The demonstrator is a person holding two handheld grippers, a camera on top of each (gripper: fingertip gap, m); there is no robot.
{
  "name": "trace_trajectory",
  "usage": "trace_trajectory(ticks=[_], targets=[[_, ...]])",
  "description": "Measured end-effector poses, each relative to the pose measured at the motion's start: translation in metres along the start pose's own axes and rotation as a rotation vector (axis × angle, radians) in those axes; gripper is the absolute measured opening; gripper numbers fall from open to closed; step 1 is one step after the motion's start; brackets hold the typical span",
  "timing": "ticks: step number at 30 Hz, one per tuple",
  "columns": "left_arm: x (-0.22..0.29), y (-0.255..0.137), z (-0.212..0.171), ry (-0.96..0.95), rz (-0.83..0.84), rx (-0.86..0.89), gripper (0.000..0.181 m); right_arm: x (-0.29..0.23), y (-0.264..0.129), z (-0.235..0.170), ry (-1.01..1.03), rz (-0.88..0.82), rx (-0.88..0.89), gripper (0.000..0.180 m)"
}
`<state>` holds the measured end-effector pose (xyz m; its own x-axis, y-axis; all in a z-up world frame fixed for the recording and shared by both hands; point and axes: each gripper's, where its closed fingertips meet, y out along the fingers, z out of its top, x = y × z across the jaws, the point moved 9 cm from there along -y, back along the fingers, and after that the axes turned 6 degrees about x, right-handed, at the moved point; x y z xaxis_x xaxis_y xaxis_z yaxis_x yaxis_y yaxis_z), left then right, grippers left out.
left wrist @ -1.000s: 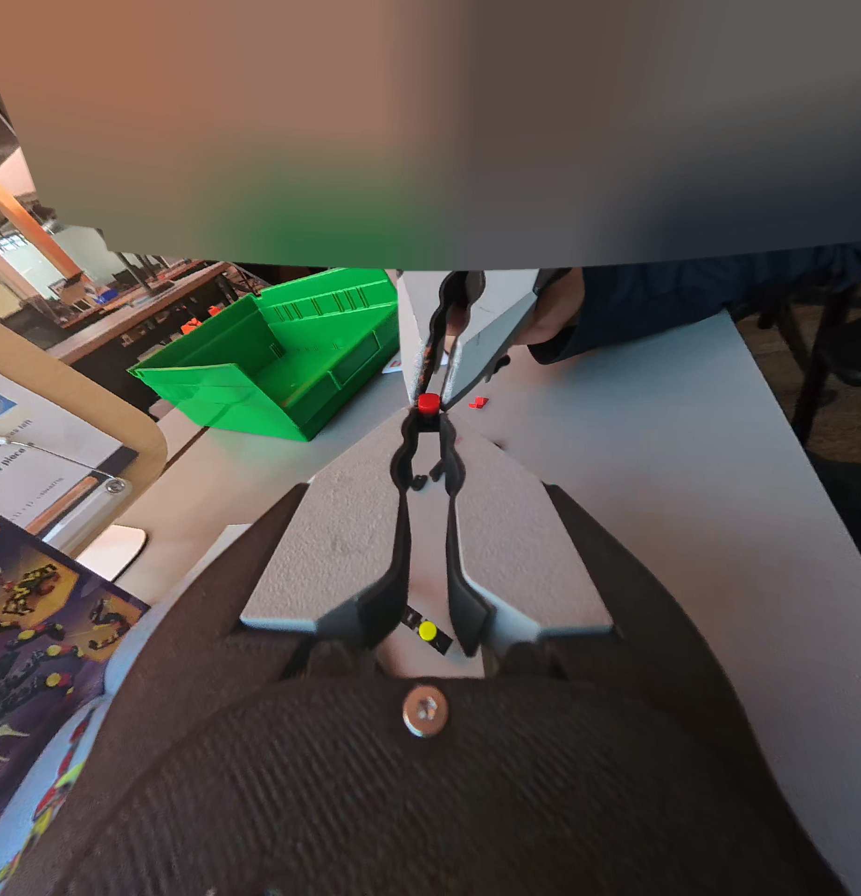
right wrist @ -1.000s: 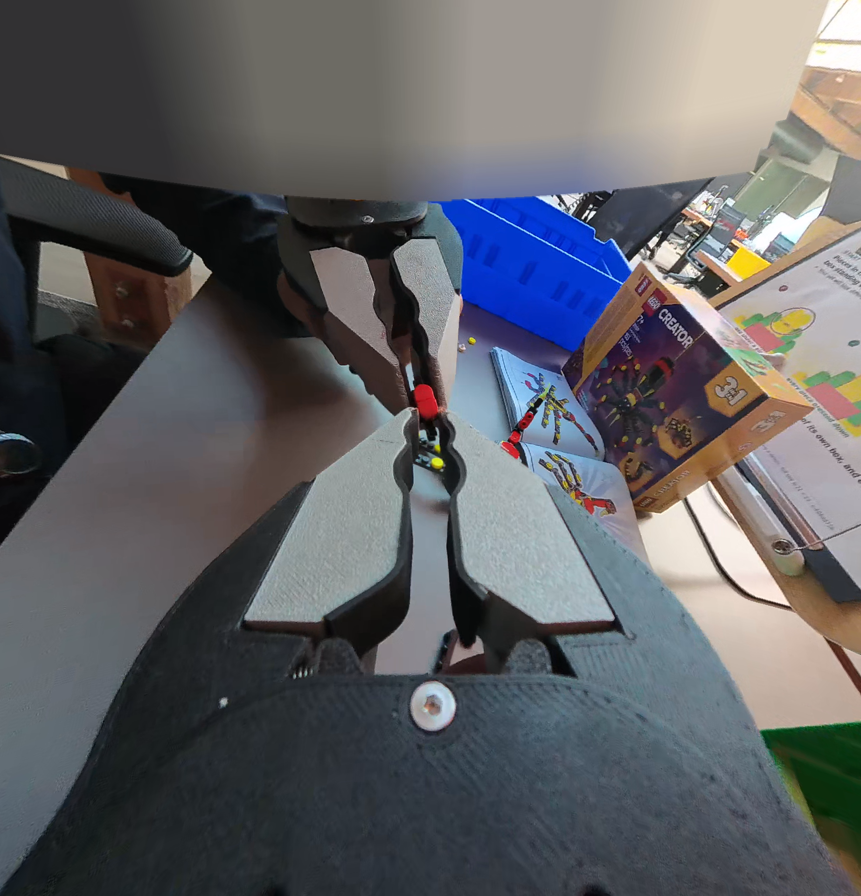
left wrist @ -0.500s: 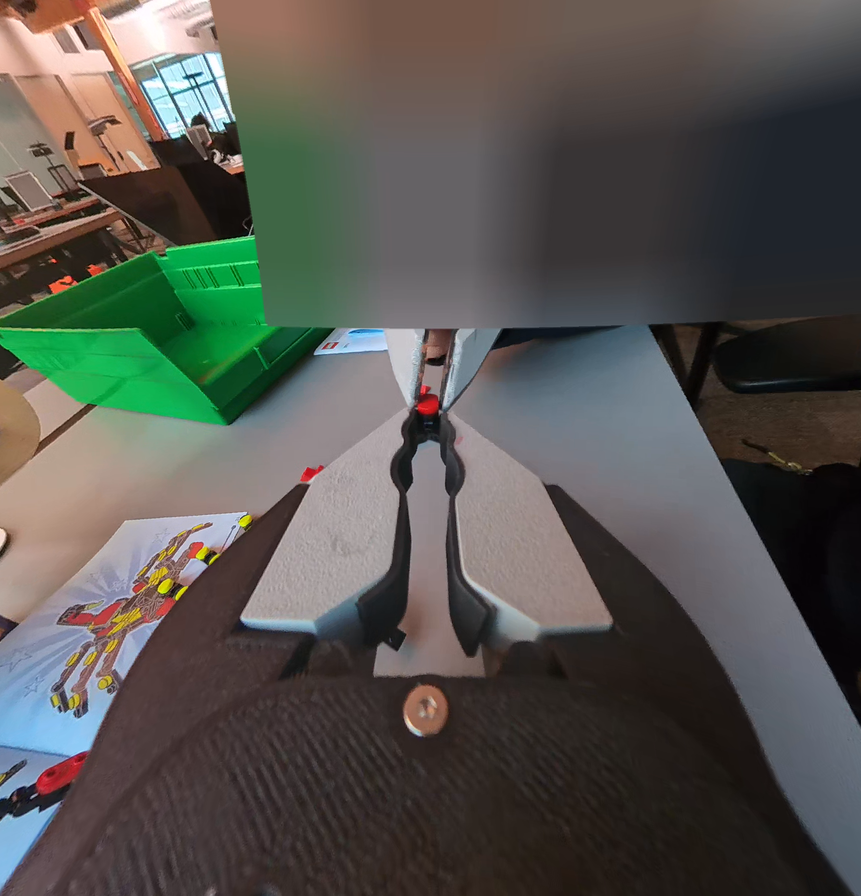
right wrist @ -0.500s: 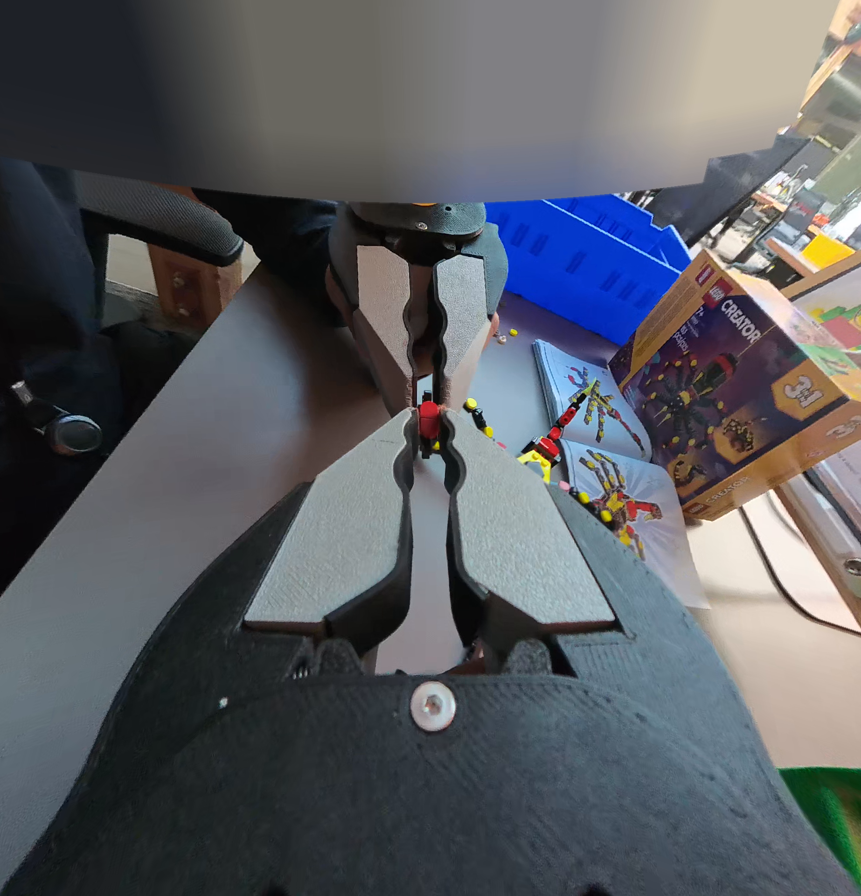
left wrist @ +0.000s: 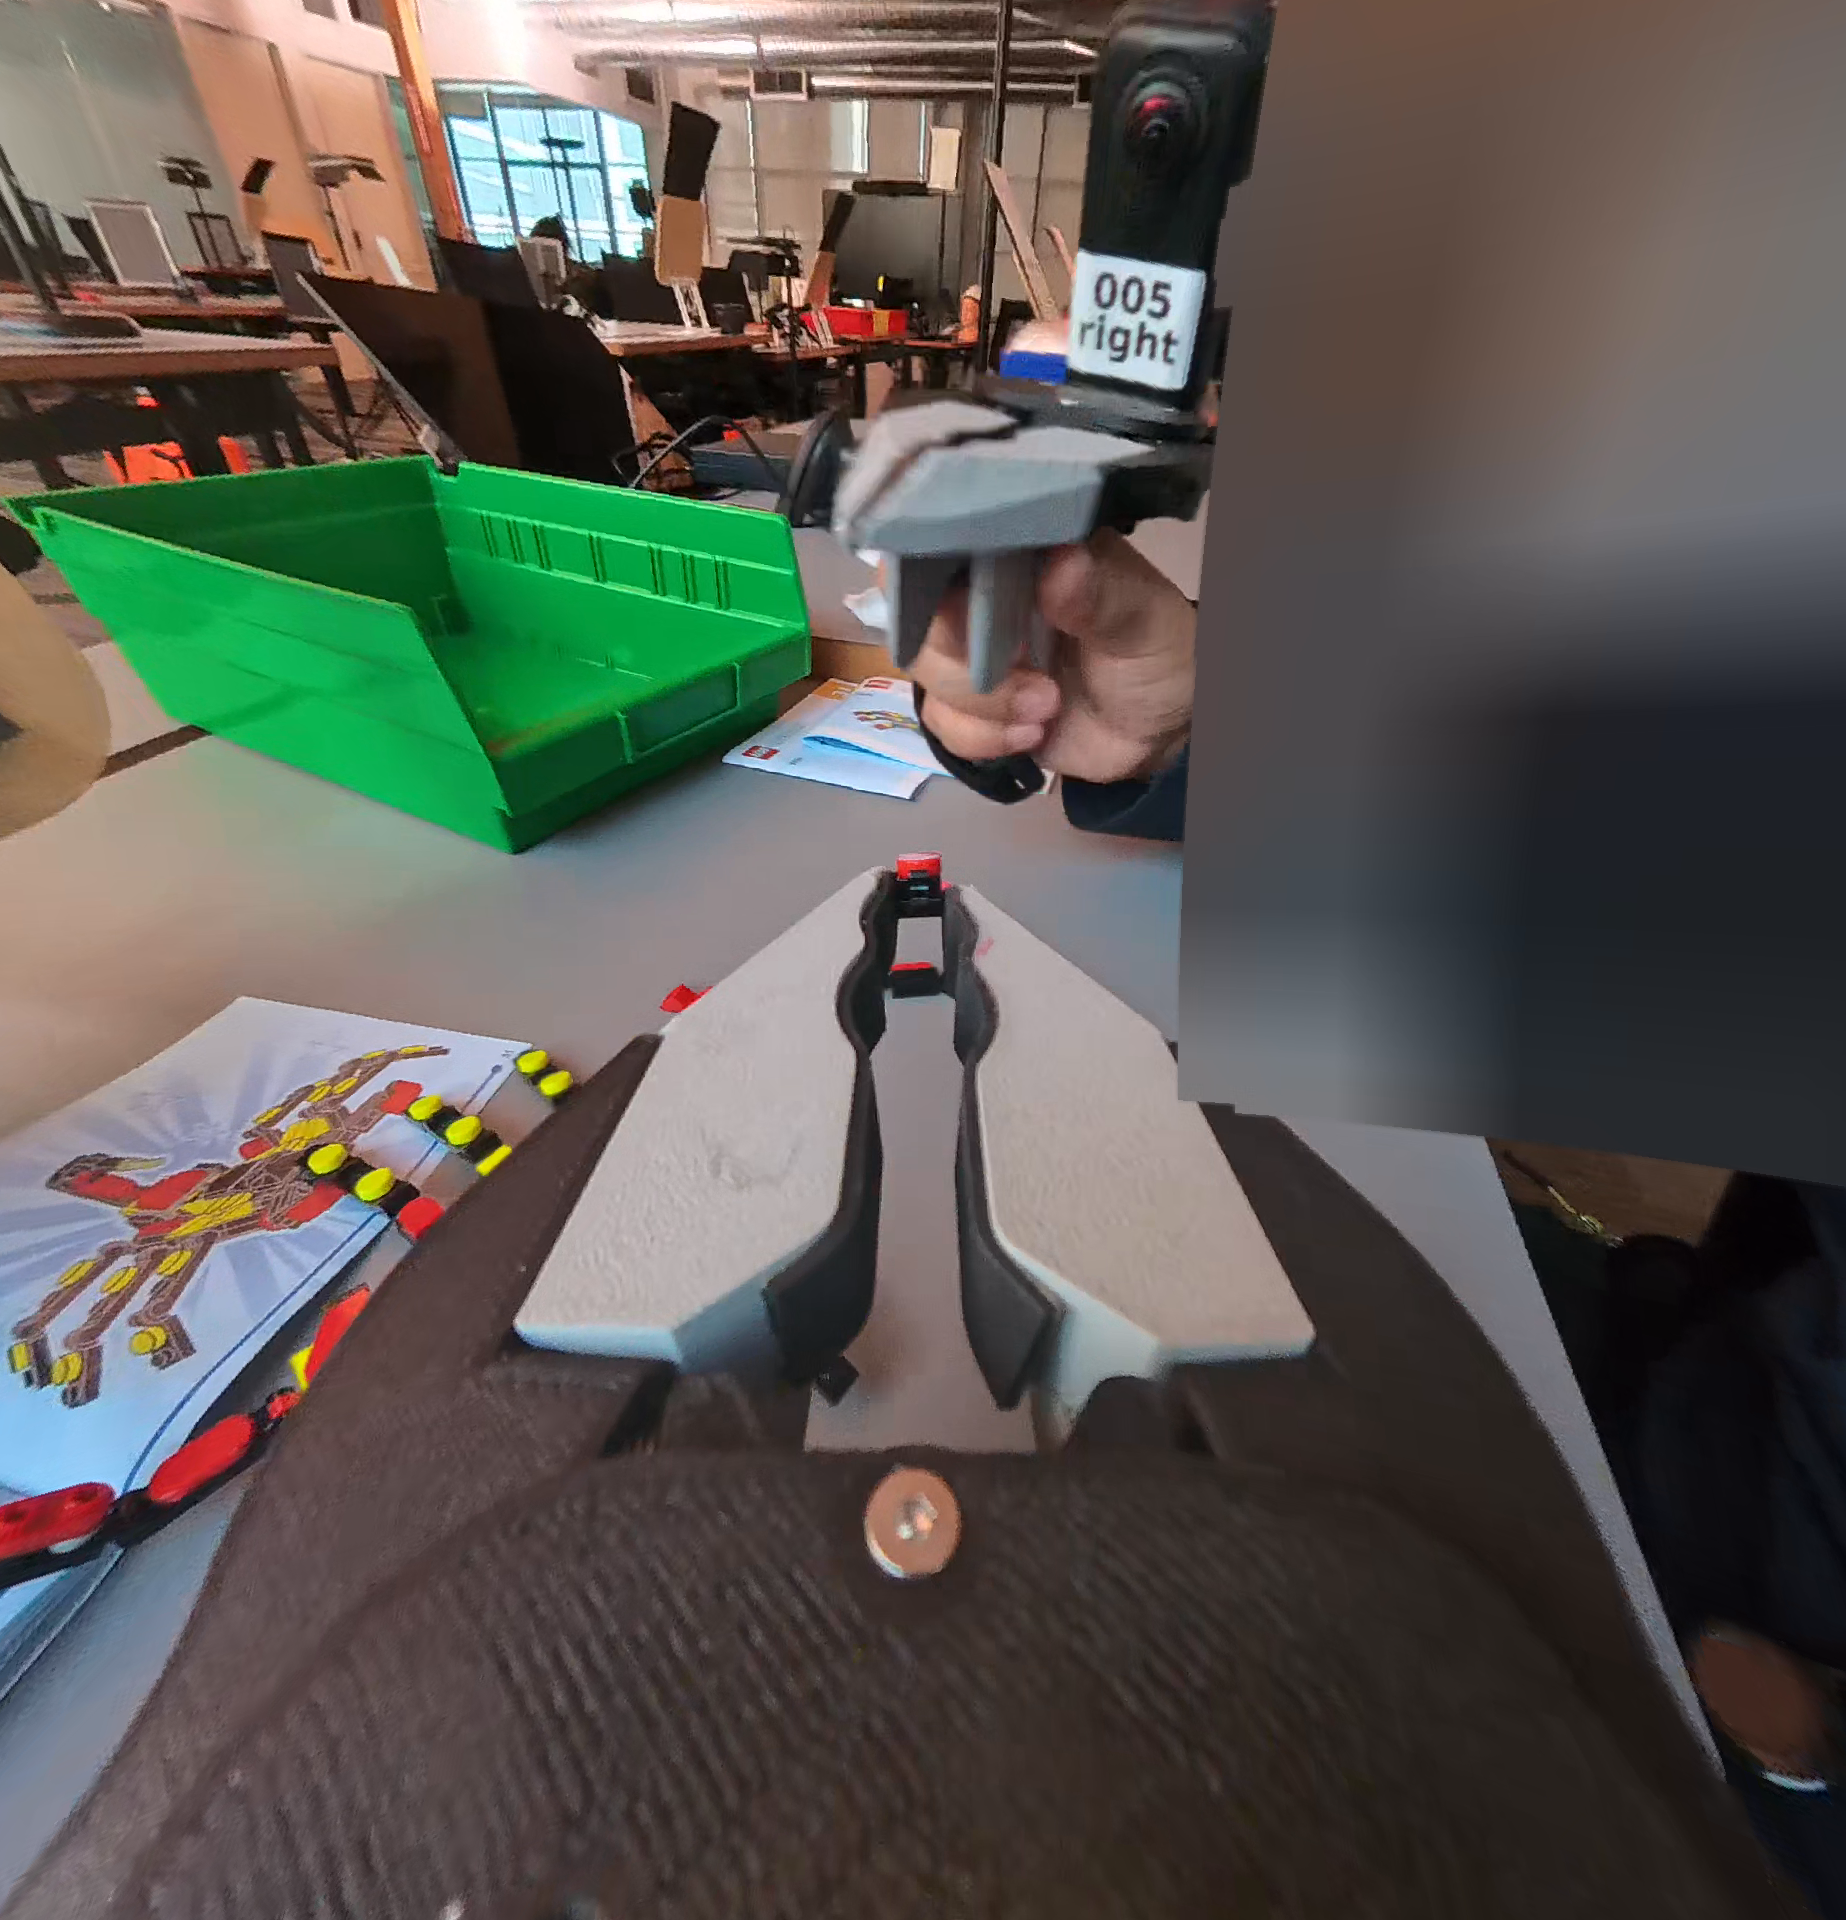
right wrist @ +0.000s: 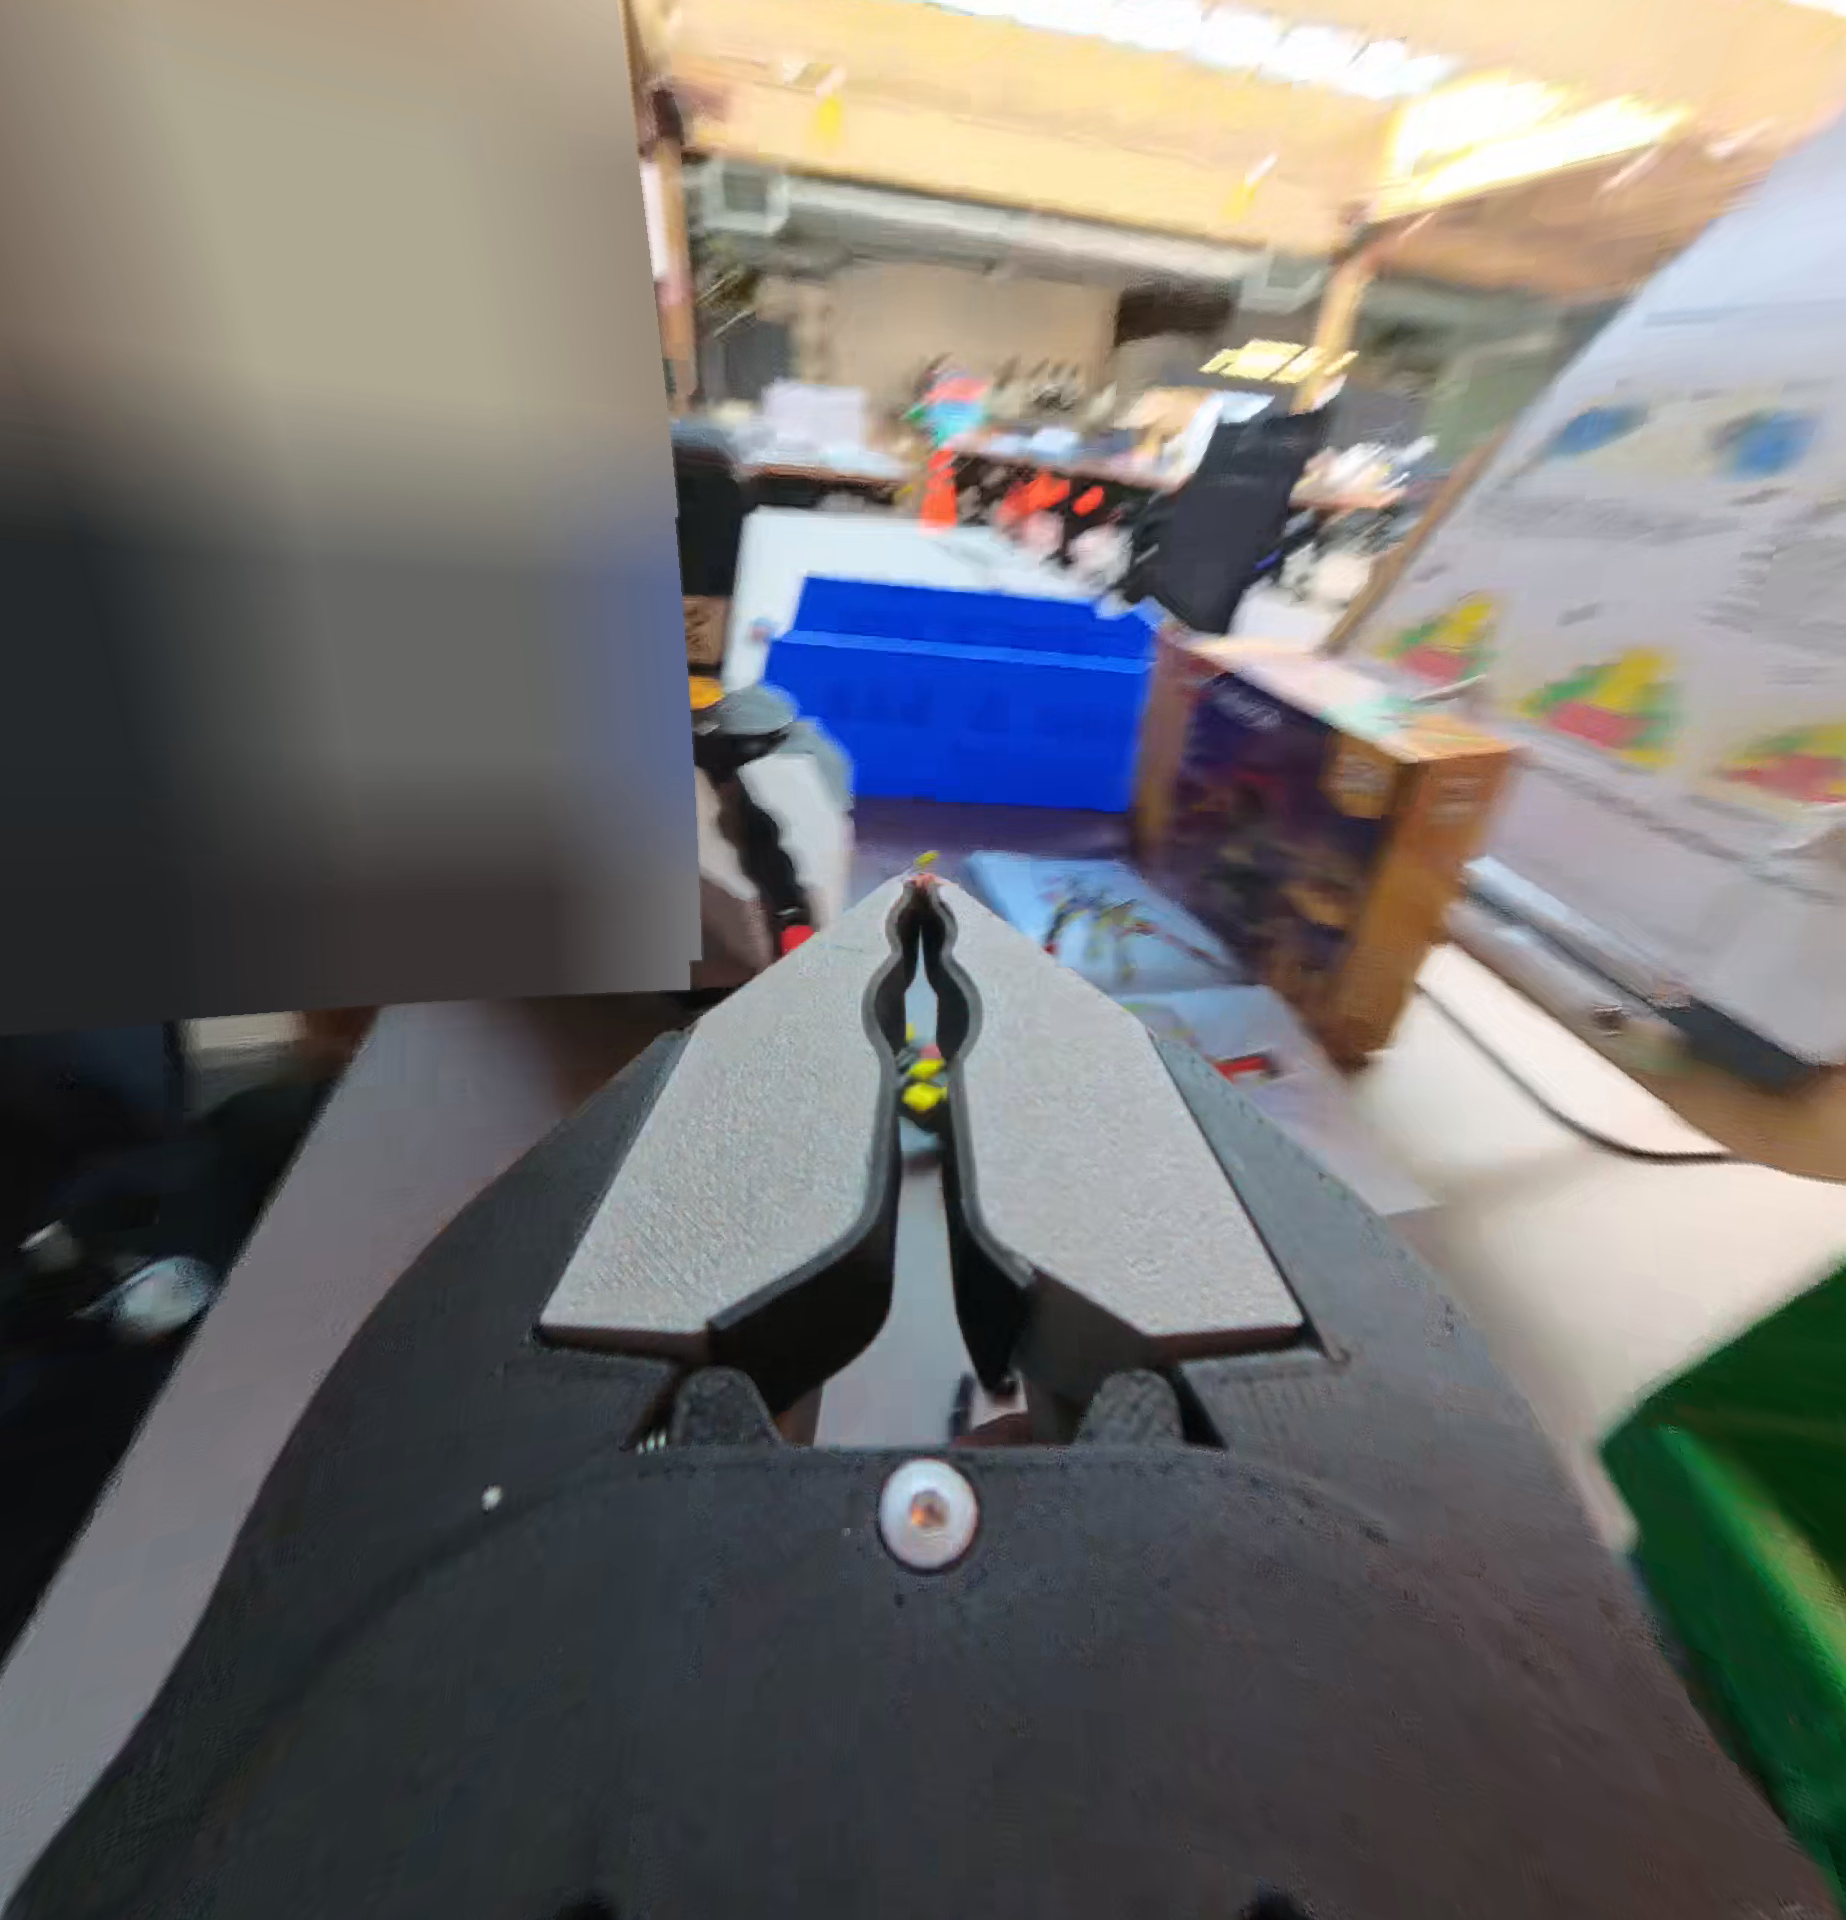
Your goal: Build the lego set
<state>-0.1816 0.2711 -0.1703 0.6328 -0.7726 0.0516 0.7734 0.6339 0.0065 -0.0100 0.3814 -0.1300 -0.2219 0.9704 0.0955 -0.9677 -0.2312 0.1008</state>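
My left gripper point(left wrist: 919, 896) is shut on a small black Lego piece with a red top point(left wrist: 919, 865) and holds it just above the grey table point(left wrist: 327, 914). My right gripper point(left wrist: 903, 520) is raised well above and behind it, held by a hand, with its jaws together and nothing visible in them. In the blurred right wrist view its tips point(right wrist: 919, 888) meet. The left gripper point(right wrist: 784, 831) shows there low at the left. Built leg strips with yellow and red pieces point(left wrist: 462, 1132) lie by an instruction booklet point(left wrist: 171, 1195).
A green bin point(left wrist: 431, 623) stands at the back left, with a folded booklet point(left wrist: 846, 738) beside it. A small red piece point(left wrist: 680, 997) lies on the table. The right wrist view shows a blue bin point(right wrist: 960, 707), the Lego box point(right wrist: 1314, 831) and a poster board point(right wrist: 1677, 727). There is about 6 centimetres between the tips of the two grippers.
The two grippers were tip to tip on the red-topped piece. My right gripper has pulled away and risen. My left gripper keeps the piece.
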Motion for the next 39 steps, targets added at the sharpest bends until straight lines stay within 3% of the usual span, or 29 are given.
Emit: trace_trajectory(ticks=[6, 33, 39], targets=[[-0.004, 0.0, -0.004, -0.033, -0.01, -0.031, 0.005, -0.023, 0.028, -0.031, -0.029, 0.174, -0.233, 0.007], [0.005, 0.009, -0.01, -0.034, -0.073, -0.111, 0.005, -0.022, 0.027, -0.038, 0.091, 0.282, -0.227, 0.007], [0.005, 0.008, -0.009, -0.011, -0.061, -0.102, 0.005, -0.028, 0.029, -0.034, -0.056, 0.225, -0.236, 0.004]])
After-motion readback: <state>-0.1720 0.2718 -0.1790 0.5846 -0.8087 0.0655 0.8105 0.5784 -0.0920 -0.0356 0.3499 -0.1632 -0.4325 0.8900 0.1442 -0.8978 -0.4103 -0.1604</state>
